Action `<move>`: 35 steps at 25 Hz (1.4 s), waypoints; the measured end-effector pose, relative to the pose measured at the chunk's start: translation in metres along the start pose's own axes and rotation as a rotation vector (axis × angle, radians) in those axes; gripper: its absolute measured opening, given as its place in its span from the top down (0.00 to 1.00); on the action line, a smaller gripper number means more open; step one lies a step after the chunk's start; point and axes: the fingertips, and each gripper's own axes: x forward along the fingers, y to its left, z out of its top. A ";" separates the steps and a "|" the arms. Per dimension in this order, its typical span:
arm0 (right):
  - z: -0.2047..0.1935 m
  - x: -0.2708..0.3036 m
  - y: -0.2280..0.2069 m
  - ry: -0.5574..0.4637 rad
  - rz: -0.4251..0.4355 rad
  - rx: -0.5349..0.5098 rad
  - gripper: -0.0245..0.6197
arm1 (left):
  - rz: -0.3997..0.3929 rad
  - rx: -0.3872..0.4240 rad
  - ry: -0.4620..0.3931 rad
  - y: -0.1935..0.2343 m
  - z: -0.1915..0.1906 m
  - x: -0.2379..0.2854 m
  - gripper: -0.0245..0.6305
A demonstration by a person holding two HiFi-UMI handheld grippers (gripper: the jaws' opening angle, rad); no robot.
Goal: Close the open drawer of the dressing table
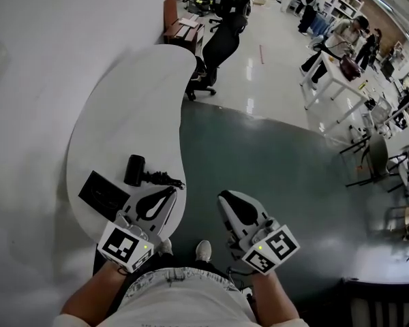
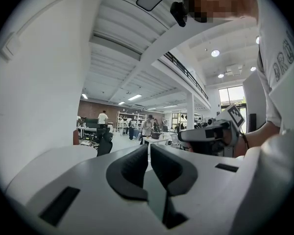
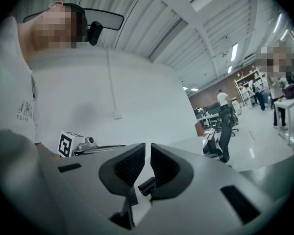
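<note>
**Head view.** A white, kidney-shaped dressing desk (image 1: pixel 133 94) stands against a white wall on a dark green floor (image 1: pixel 279 176). On its near end lie a black hair-dryer-like device (image 1: pixel 138 170) with a coiled cord and, just beside it, a flat black rectangular case (image 1: pixel 103 194). A black office chair (image 1: pixel 215 50) stands at the far end. The left tool (image 1: pixel 169 193) hangs over the desk's near edge. The right tool (image 1: pixel 226 197) is over the floor, apart from the desk. The drawer itself cannot be made out, as the curved top hides the desk's front.

**Left gripper view.** The left tool (image 2: pixel 149 148) points level across the room. Its dark pads are drawn together with only a sliver between them and nothing inside. The desk (image 2: pixel 54 158) shows low at the left, and the office chair (image 2: pixel 105 143) is beyond it. The right tool (image 2: pixel 183 136) is held level at the right, in a bare forearm's hand.

**Right gripper view.** The right tool (image 3: pixel 148 148) also points level. Its pads stand narrowly apart with nothing between them. The left tool (image 3: pixel 120 146) reaches in from the left in front of the white wall. The desk (image 3: pixel 188 142) and office chair (image 3: pixel 224 131) lie to the right. No drawer shows here either.
</note>
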 end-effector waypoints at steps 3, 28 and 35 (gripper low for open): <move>0.005 0.005 0.003 -0.010 0.007 -0.003 0.91 | -0.001 0.003 -0.003 0.004 0.003 0.001 0.91; 0.013 0.019 0.018 -0.014 0.028 -0.029 0.95 | -0.005 0.028 -0.028 0.010 0.015 0.006 0.91; 0.009 0.019 0.015 0.008 0.009 -0.031 0.95 | -0.008 0.025 -0.025 0.008 0.016 0.006 0.91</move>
